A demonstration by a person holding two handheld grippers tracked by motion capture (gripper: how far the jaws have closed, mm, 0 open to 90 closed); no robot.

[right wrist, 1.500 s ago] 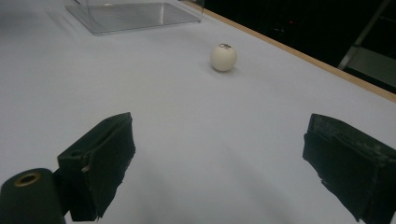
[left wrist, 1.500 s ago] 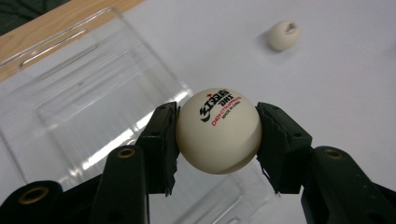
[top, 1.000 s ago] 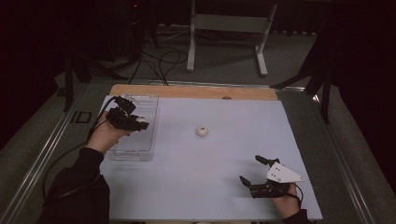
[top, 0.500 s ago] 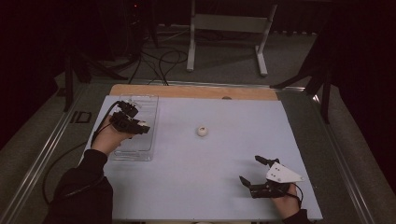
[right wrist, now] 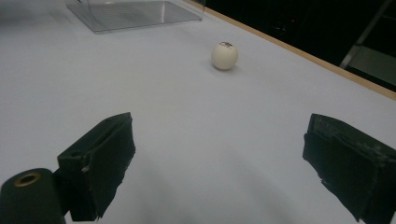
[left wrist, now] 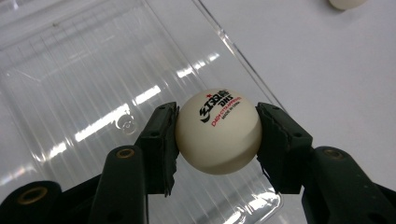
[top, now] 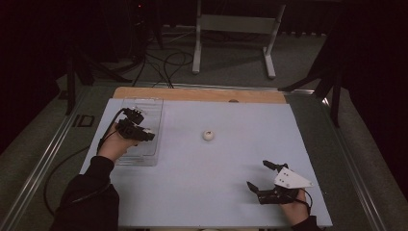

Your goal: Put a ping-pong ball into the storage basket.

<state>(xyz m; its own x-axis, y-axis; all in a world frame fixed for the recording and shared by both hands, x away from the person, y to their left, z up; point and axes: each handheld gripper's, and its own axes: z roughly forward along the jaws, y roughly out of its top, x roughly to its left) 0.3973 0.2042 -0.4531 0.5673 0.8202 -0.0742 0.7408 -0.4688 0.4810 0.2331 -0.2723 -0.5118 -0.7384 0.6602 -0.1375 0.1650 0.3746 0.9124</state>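
**Now over the tray, one ball gripped and one loose**

Nearest the person, the right gripper (top: 262, 177) rests low on the pale blue table (top: 231, 192), its jaws spread wide with nothing between them. Farther out, the left gripper (top: 144, 134) hangs over the clear plastic tray (top: 139, 159), jaws closed firmly on a white table-tennis ball with black and red print (left wrist: 218, 132); the pads (left wrist: 161, 140) press its two sides. Beyond, a second white ball (top: 208, 135) lies free near the table's middle, well apart from both grippers.

The risk lies in the release. A light ball let go from any height would likely bounce on the hard tray floor and could hop the low wall near the tray's edge (left wrist: 243, 60). The loose ball could also roll away if nudged by a reaching jaw.
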